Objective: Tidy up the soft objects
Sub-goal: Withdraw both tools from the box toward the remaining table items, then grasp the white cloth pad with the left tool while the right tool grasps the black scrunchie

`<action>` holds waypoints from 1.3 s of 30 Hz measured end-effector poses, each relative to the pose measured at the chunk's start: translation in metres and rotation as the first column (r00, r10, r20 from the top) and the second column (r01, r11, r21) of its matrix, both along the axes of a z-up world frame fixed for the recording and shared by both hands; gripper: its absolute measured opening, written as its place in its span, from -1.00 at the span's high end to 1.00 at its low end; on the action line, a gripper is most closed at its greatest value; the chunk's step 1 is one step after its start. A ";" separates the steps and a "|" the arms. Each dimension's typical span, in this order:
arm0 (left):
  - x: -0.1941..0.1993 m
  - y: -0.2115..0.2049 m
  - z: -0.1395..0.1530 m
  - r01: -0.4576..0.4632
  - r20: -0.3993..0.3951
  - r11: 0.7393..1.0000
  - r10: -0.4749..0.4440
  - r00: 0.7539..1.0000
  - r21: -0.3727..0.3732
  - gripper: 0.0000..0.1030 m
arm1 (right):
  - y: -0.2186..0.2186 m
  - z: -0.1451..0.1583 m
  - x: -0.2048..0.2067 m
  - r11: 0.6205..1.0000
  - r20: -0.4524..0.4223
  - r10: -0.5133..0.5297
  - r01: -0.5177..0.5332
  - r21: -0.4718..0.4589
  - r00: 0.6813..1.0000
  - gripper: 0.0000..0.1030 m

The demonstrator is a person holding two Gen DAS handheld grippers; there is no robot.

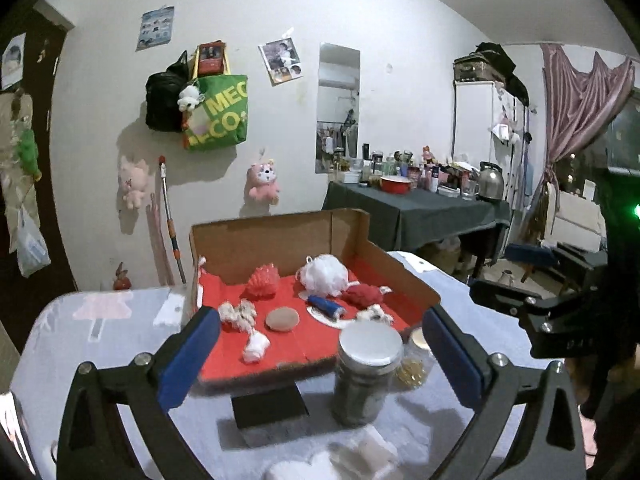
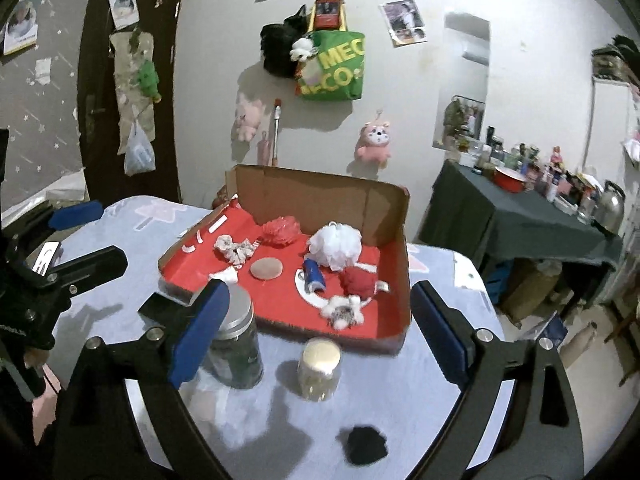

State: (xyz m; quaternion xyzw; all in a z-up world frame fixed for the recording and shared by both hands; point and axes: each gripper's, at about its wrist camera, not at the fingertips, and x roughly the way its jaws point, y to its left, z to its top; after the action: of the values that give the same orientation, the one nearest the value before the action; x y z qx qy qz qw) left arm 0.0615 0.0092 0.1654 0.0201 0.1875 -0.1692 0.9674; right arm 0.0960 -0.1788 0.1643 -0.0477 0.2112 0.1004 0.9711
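A cardboard box with a red floor [image 1: 304, 348] [image 2: 280, 304] sits on the table. In it lie a white bath pouf [image 1: 325, 275] [image 2: 335, 246], a coral pouf [image 1: 262, 281] [image 2: 281, 231], a red pouf [image 1: 362, 294] [image 2: 358, 280], a round tan sponge [image 1: 282, 319] [image 2: 266, 268], a blue roll [image 1: 326, 307] [image 2: 313, 276] and white rope toys [image 1: 239, 313] [image 2: 234, 249]. My left gripper [image 1: 320, 364] is open and empty, held before the box. My right gripper [image 2: 320, 332] is open and empty too.
Two jars stand in front of the box: a silver-lidded one [image 1: 366, 376] [image 2: 236, 344] and a small gold-lidded one [image 1: 416, 356] [image 2: 319, 368]. A black block [image 1: 270, 406] props the box. A black soft piece [image 2: 366, 444] and white pieces [image 1: 360, 452] lie on the near tablecloth.
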 end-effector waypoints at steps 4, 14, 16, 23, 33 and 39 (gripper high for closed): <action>-0.013 0.000 -0.018 -0.027 -0.001 0.999 0.027 1.000 -0.022 -1.00 | -0.001 -0.019 -0.018 0.999 0.016 -0.051 0.051 -0.002 0.999 -0.80; -0.025 -0.003 -0.074 -0.112 -0.054 0.994 0.111 0.992 -0.021 -1.00 | -0.004 -0.078 -0.031 0.992 -0.010 -0.126 0.126 -0.002 0.992 -0.80; -0.024 -0.004 -0.086 -0.112 -0.084 0.993 0.110 0.990 -0.026 -1.00 | -0.006 -0.091 -0.029 0.992 -0.043 -0.128 0.128 0.013 0.991 -0.80; -0.017 -0.007 -0.115 -0.121 -0.174 0.992 0.113 0.978 -0.036 -1.00 | -0.009 -0.121 -0.020 0.989 -0.117 -0.149 0.148 -0.013 0.982 -0.80; -0.008 -0.021 -0.134 -0.088 -0.256 0.996 0.084 0.963 -0.006 -1.00 | -0.032 -0.139 0.002 0.986 -0.205 -0.164 0.167 -0.003 0.965 -0.80; 0.003 -0.028 -0.145 -0.053 -0.337 0.999 0.054 0.940 0.012 -0.89 | -0.059 -0.149 0.019 0.980 -0.291 -0.154 0.183 0.074 0.944 -0.80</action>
State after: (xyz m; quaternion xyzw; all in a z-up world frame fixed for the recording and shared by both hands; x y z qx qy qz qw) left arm 0.0641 -0.0183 0.0204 -0.0130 0.3510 -0.1437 0.9252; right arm 0.1146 -0.2379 0.0155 0.0338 0.3464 0.0333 0.9369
